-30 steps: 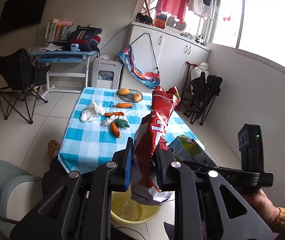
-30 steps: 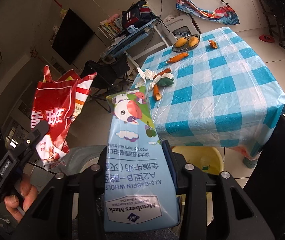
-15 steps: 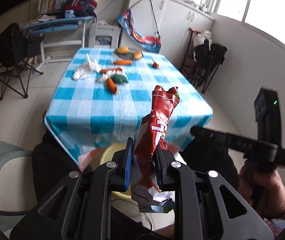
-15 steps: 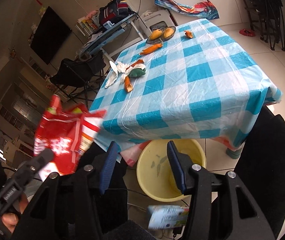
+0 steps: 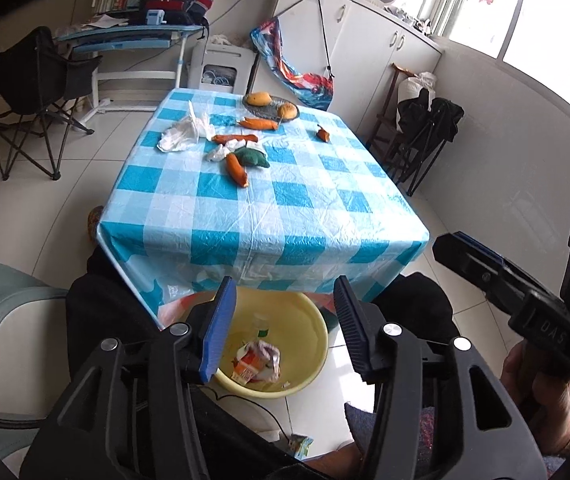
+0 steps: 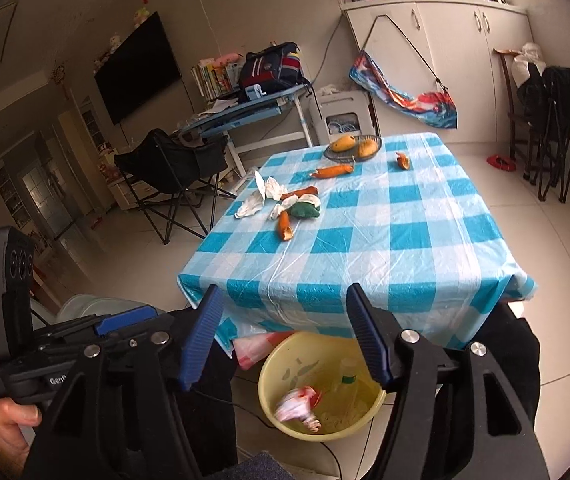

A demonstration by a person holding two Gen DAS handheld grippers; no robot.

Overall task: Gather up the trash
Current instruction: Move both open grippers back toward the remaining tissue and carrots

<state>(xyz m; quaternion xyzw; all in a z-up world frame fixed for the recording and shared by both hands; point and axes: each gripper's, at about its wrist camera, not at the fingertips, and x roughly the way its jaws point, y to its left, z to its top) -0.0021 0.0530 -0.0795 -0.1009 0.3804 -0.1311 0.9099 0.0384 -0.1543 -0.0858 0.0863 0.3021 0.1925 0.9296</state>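
Both tools are empty. The left gripper (image 5: pixel 283 320) stands with its jaws spread wide and nothing between the blue pads, and the right gripper (image 6: pixel 285 338) is parted just as wide, also holding nothing.

Directly below the left gripper, seen through its gap, sits the yellow basin (image 5: pixel 317 344) on the floor at the table's near edge. In it lie a crumpled red snack bag (image 5: pixel 259 362) and what looks like a clear plastic bottle (image 6: pixel 349 380). From the right wrist view the basin lies at about 6 o'clock, slightly right of centre.

A small carton (image 5: pixel 300 445) lies on the floor at about 6 o'clock from the basin, outside its rim. It looks like a missed drop and could be overlooked, being low and half hidden by the gripper body.

On the checked tablecloth (image 6: pixel 405 248), at 12 o'clock and well apart from both grippers, remain crumpled tissues (image 5: pixel 183 134) and peel scraps (image 5: pixel 237 170). Beside them are a green soft toy (image 5: pixel 252 157) and a fruit dish (image 5: pixel 273 106). A hurried grab there could take the wrong thing, and thin tissue may slip from wide pads.
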